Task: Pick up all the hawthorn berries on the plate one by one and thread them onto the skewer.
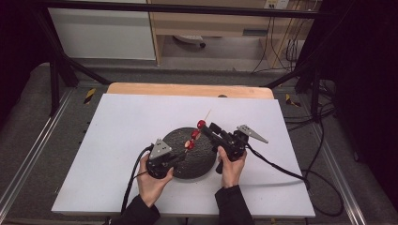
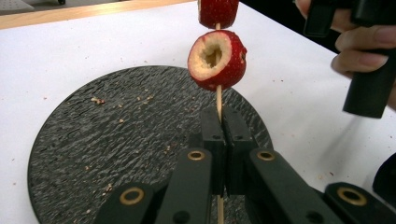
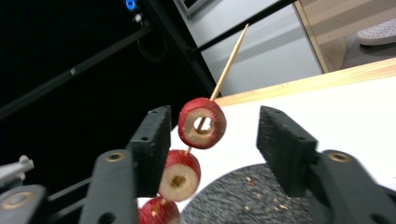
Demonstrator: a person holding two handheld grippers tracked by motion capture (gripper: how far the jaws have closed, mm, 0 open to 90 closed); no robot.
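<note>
1. White table [image 1: 117, 154] carries a round black slate plate [image 1: 199, 164], crumbs on it
2. Right hand-held gripper [image 3: 212, 140], jaws wide apart, top strawberry slice [image 3: 202, 123] between them, touching neither
3. Left hand-held gripper [image 2: 223, 135] clamped on the wooden skewer [image 2: 218, 99] below the fruit
4. Skewer tilted up over the plate, three strawberry slices threaded, pointed tip free

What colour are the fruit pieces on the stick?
The round fruit pieces on the thin wooden skewer are red with pale middles, clearest in the right gripper view.
</note>
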